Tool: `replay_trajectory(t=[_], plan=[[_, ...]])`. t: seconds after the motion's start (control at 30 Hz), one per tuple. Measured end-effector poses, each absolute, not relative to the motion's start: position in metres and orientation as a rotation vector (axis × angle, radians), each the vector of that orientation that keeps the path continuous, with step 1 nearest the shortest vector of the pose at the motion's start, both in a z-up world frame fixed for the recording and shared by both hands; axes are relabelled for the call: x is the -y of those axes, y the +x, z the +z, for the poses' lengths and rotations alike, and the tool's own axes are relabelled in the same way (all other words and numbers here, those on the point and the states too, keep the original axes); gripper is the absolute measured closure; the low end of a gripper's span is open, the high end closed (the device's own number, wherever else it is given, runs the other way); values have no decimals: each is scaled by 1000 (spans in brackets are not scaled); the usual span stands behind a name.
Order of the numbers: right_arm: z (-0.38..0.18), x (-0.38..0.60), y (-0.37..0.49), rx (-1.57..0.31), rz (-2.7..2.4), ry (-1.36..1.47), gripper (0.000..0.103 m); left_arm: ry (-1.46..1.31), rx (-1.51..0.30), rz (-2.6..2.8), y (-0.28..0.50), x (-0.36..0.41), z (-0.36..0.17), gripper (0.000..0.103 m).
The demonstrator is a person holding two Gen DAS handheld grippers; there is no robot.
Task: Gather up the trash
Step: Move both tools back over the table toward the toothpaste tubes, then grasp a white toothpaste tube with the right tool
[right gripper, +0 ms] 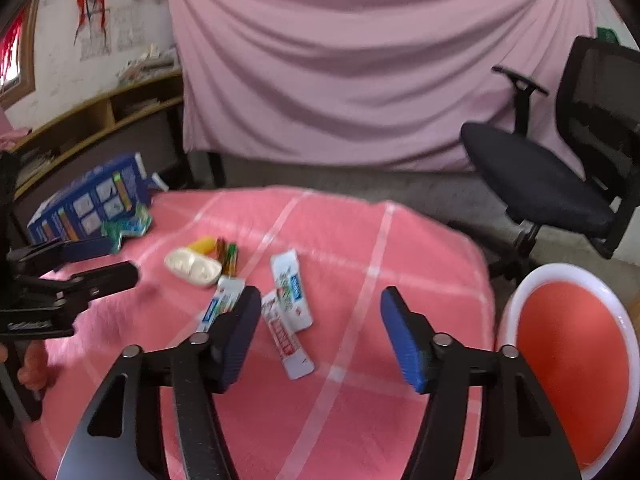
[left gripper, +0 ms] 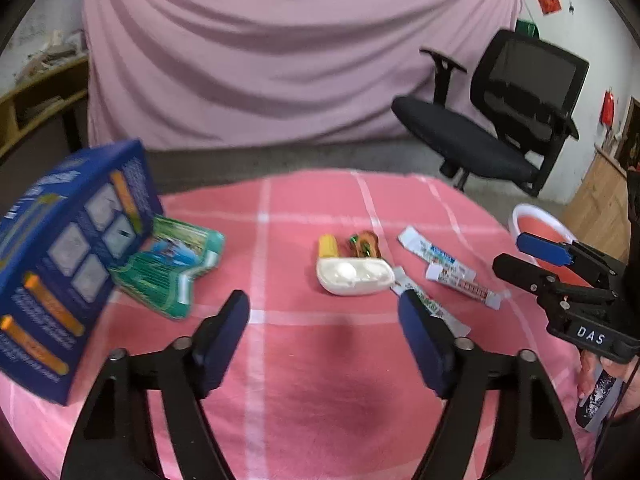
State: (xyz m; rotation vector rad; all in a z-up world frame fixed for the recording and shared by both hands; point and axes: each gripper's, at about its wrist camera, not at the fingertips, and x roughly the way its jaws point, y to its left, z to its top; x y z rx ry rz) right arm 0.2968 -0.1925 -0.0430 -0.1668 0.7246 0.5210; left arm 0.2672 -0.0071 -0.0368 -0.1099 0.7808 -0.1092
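Note:
Trash lies on a pink checked tablecloth point(left gripper: 320, 360): a white plastic case point(left gripper: 354, 276) point(right gripper: 192, 266), a yellow piece point(left gripper: 329, 246) and green-brown wrappers point(left gripper: 364, 244) behind it, and three white printed sachets point(left gripper: 464, 284) point(right gripper: 294, 292). My left gripper point(left gripper: 324, 308) hovers open just in front of the case, nothing between its fingers; one sachet point(left gripper: 424, 304) is partly hidden by its right finger. My right gripper point(right gripper: 320, 300) is open above the sachets, holding nothing. Each gripper shows in the other's view, the right gripper point(left gripper: 520, 256) at the right edge and the left gripper point(right gripper: 116, 260) at the left edge.
A blue carton point(left gripper: 68, 264) point(right gripper: 88, 204) stands at the table's left with a green packet point(left gripper: 172, 268) point(right gripper: 128, 226) beside it. A red bin with a white rim point(right gripper: 560, 269) point(left gripper: 520, 216) sits off the table's right edge. A black office chair point(right gripper: 540, 176) stands behind.

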Motion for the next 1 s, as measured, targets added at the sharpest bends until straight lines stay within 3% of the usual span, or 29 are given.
replay_trajectory(t=[0.13, 0.37, 0.53, 0.63, 0.77, 1.0], plan=[[-53, 185, 305, -811, 564, -178, 59, -119, -842, -128, 280, 9, -43, 41], [-68, 172, 308, -906, 591, -245, 62, -122, -864, -162, 287, 14, -44, 41], [-69, 181, 313, -924, 580, -204, 85, -112, -869, -172, 298, 21, -45, 41], [-67, 188, 317, -924, 575, -164, 94, -102, -876, -172, 304, 25, -46, 41], [-65, 189, 317, -915, 579, -153, 95, -76, -899, -141, 312, 32, -50, 51], [-61, 191, 315, -888, 590, -143, 96, -38, -905, -124, 316, 39, -55, 51]])
